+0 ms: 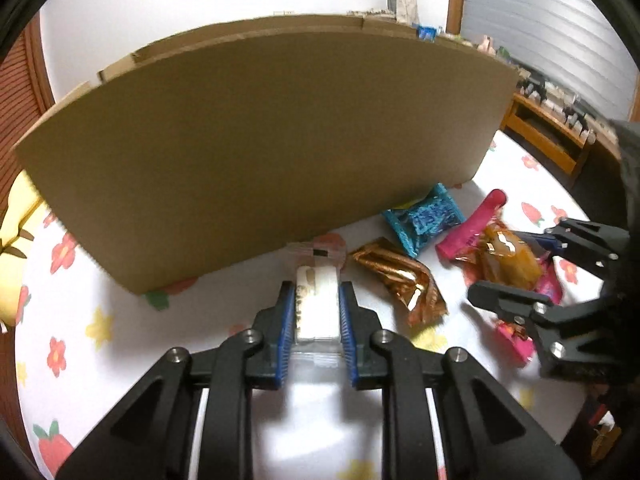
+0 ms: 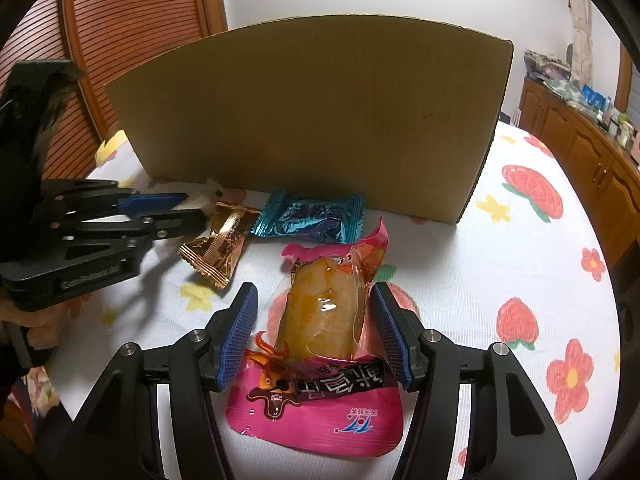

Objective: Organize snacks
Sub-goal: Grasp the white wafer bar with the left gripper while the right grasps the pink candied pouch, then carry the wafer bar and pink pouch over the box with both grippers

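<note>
My left gripper (image 1: 317,300) is shut on a white snack in a clear wrapper (image 1: 317,304), held just in front of the cardboard box (image 1: 260,152); it also shows in the right wrist view (image 2: 192,204). My right gripper (image 2: 314,308) is open, its blue pads on either side of a pink packet with a yellow-brown snack inside (image 2: 324,320), not touching it. A gold wrapper (image 2: 218,248) and a blue wrapper (image 2: 312,216) lie on the floral cloth in front of the box (image 2: 320,120). The same gold wrapper (image 1: 404,280), blue wrapper (image 1: 424,220) and pink packet (image 1: 504,256) show in the left wrist view.
The floral tablecloth (image 2: 520,260) covers the table. A wooden cabinet (image 2: 580,140) with clutter on top stands at the right. A wooden slatted door (image 2: 120,20) is behind on the left. A yellow object (image 1: 16,240) lies left of the box.
</note>
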`<state>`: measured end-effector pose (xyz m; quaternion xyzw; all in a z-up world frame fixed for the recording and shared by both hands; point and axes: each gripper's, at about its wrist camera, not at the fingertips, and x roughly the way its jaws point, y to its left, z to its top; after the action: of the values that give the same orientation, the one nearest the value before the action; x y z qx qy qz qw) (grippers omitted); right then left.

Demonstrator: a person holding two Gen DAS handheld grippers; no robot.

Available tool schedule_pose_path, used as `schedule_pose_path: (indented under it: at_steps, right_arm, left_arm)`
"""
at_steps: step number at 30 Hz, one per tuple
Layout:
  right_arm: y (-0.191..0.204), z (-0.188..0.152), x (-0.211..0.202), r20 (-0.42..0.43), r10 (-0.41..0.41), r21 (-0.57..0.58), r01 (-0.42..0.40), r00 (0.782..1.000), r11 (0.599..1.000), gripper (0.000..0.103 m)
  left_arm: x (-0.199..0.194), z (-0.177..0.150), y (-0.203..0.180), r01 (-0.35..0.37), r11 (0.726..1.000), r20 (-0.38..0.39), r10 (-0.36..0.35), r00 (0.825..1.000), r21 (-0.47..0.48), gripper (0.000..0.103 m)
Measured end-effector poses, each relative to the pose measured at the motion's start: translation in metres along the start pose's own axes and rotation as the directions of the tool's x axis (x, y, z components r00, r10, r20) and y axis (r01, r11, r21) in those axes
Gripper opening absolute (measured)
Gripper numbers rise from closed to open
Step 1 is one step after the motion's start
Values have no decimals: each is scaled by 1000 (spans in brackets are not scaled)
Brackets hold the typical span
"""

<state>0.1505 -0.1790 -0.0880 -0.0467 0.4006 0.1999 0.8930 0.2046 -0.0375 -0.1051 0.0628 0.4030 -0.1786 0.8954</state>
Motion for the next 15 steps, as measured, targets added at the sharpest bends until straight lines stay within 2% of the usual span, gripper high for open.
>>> schedule_pose_path:
  at_steps: [13, 15]
  right_arm:
    - [2, 3, -12, 34, 3, -16, -2, 999, 1000, 39]
    - [1, 3, -15, 28, 3, -20, -3, 1000, 1000, 38]
  left_arm:
    - [-65, -13, 7, 36, 999, 117, -32, 993, -26, 20]
    - [-70, -13, 6, 42, 999, 128, -38, 991, -29, 20]
